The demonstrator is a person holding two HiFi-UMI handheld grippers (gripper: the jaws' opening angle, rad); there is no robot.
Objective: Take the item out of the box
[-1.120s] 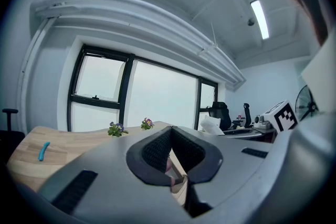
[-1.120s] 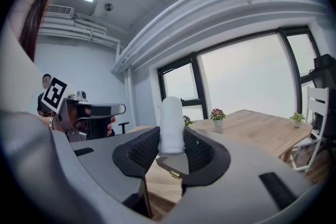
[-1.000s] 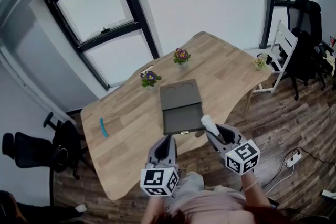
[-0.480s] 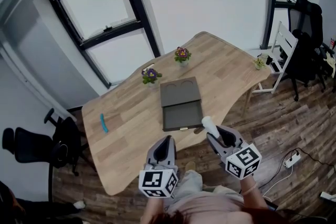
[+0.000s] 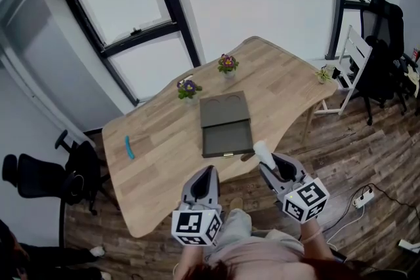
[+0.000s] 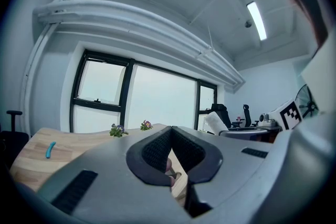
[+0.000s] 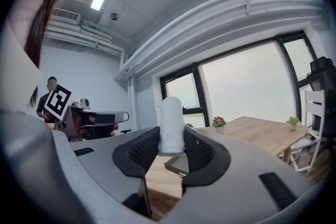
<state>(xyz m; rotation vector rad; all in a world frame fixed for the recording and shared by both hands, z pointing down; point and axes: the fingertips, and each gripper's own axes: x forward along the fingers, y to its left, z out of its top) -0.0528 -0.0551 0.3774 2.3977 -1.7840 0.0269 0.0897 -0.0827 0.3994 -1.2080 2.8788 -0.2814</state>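
A dark grey box (image 5: 228, 139) lies open on the wooden table (image 5: 164, 141), its lid (image 5: 224, 109) folded back toward the window. My right gripper (image 5: 265, 159) hovers just off the table's near edge, shut on a white cylindrical item (image 5: 261, 151) that sticks up between its jaws. The right gripper view shows that item (image 7: 170, 128) upright between the pads, with the box's corner (image 7: 178, 166) beyond. My left gripper (image 5: 209, 173) hangs beside it to the left, shut with nothing in it; in the left gripper view its jaws meet at the tip of the left gripper (image 6: 171, 129).
Two small flower pots (image 5: 188, 90) (image 5: 227, 66) stand behind the box, a blue object (image 5: 128, 147) lies at the table's left, and a small plant (image 5: 323, 77) sits at its right end. A white chair (image 5: 351, 59) and black office chairs (image 5: 39, 180) surround the table.
Both grippers have drawn back a little from the box toward the person. The white item stays in the right gripper's jaws.
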